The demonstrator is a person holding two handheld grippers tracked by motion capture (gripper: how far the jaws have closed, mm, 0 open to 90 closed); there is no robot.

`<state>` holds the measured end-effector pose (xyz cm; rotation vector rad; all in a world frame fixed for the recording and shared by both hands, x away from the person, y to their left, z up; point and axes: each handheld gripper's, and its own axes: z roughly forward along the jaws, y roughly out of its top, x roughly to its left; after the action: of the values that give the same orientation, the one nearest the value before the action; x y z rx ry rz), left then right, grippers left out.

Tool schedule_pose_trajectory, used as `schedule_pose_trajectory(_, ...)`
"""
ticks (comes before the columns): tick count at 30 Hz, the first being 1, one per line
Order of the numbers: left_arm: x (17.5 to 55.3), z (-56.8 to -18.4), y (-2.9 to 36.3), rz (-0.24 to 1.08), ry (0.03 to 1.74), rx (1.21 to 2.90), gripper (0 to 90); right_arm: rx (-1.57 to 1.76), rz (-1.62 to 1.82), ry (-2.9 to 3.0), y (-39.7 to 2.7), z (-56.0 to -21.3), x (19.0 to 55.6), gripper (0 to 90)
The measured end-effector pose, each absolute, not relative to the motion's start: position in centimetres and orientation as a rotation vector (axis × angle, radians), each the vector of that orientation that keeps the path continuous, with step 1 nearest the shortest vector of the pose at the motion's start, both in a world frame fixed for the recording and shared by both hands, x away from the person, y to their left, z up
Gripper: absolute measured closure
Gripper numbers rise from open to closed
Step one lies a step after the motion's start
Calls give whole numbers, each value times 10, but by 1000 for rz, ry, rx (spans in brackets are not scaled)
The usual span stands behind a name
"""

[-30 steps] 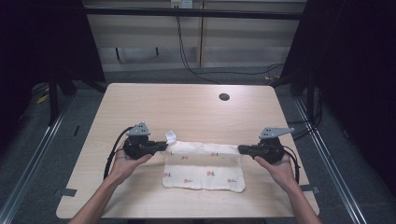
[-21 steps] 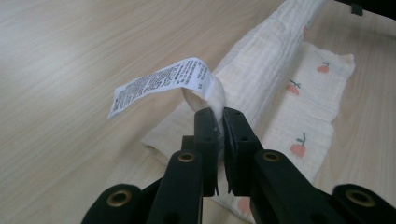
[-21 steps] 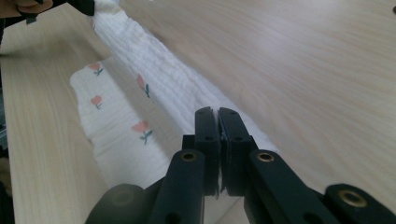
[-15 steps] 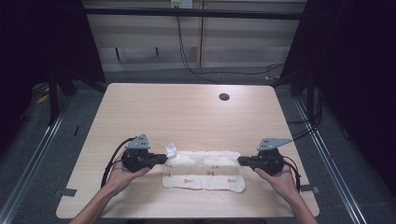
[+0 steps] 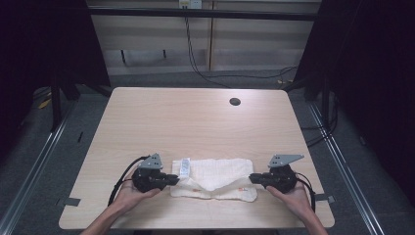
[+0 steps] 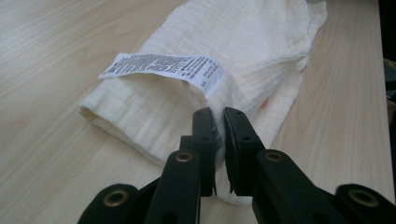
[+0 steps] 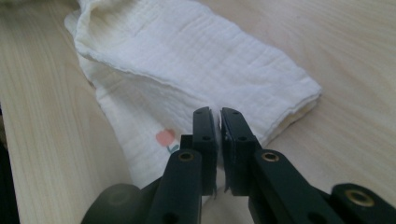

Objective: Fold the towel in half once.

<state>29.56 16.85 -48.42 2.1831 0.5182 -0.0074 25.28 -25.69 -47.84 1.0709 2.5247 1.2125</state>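
A cream muslin cloth (image 5: 215, 177) lies folded in a long strip near the table's front edge, its white care label (image 5: 184, 168) at the left end. My left gripper (image 5: 175, 180) pinches that left end. In the left gripper view the jaws (image 6: 219, 114) stand almost together, with cloth (image 6: 243, 51) in the narrow gap just below the label (image 6: 163, 67). My right gripper (image 5: 252, 178) pinches the right end. Its jaws (image 7: 218, 114) have just been opening a little, with cloth (image 7: 187, 51) still between them, beside a small pink print (image 7: 164, 138).
The wooden table (image 5: 195, 122) has a round cable hole (image 5: 235, 102) at the back right. Black cables trail from both grippers toward the front edge. Dark metal frame rails run along both sides of the table.
Both grippers came down and toward the front edge, drawing the cloth's far edge over the near part. The cloth now lies as a narrower folded strip.
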Motion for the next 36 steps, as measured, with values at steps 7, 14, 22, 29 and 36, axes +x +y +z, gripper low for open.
schedule_pose_trajectory(7,286,-489,169,-33,472,2219,780,1082,1171,2550,-257,-483,243,814)
schedule_pose_trajectory(14,277,-488,170,-37,463,2260,686,1085,1124,2569,-257,-485,238,774)
schedule_pose_trajectory(22,272,-478,183,-2,482,2202,658,1070,1229,2522,-260,-473,231,710)
schedule_pose_trajectory(29,288,-472,185,13,540,2138,661,1130,1170,2460,-255,-475,244,622)
schedule_pose_trajectory(36,304,-483,168,7,585,2198,652,1192,1153,2383,-252,-475,280,559)
